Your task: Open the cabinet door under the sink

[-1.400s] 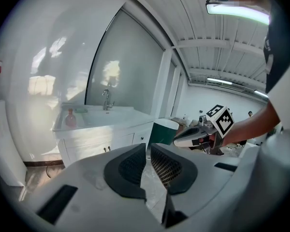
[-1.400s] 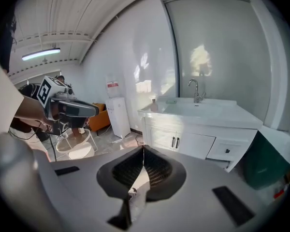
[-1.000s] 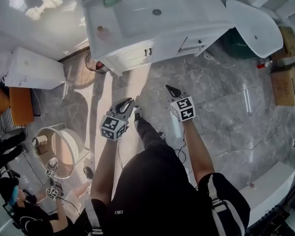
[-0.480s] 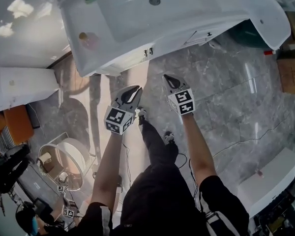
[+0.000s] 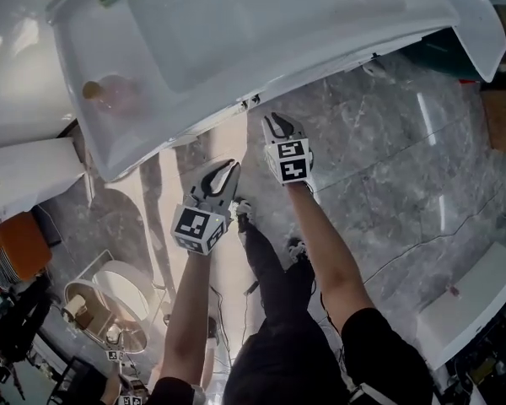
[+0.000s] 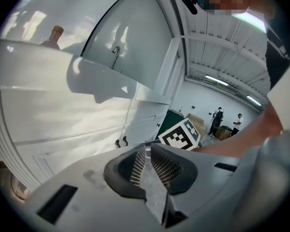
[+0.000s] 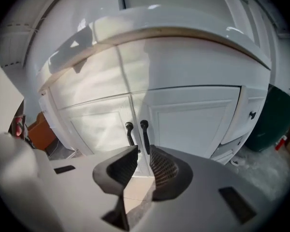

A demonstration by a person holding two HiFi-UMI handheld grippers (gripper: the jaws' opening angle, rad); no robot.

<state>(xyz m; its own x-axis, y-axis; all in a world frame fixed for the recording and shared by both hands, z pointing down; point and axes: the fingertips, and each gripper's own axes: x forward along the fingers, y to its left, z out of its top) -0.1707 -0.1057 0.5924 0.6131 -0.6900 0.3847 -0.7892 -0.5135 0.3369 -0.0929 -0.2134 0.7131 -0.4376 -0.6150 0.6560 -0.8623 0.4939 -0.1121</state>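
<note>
Fingers (image 7: 163, 167) on your right gripper (image 7: 143, 151) stand a little apart with nothing between them. They point at the two dark handles (image 7: 137, 133) where the closed cabinet doors (image 7: 195, 124) meet under the sink (image 5: 236, 36); the handles sit just ahead of the tips. Your left gripper (image 5: 223, 174) also has its jaws slightly parted and empty, and it trails behind and to the left of the right one. Both forearms reach forward from your body over the marble floor (image 5: 388, 159), with the right arm stretched further, near the sink's front rim.
</note>
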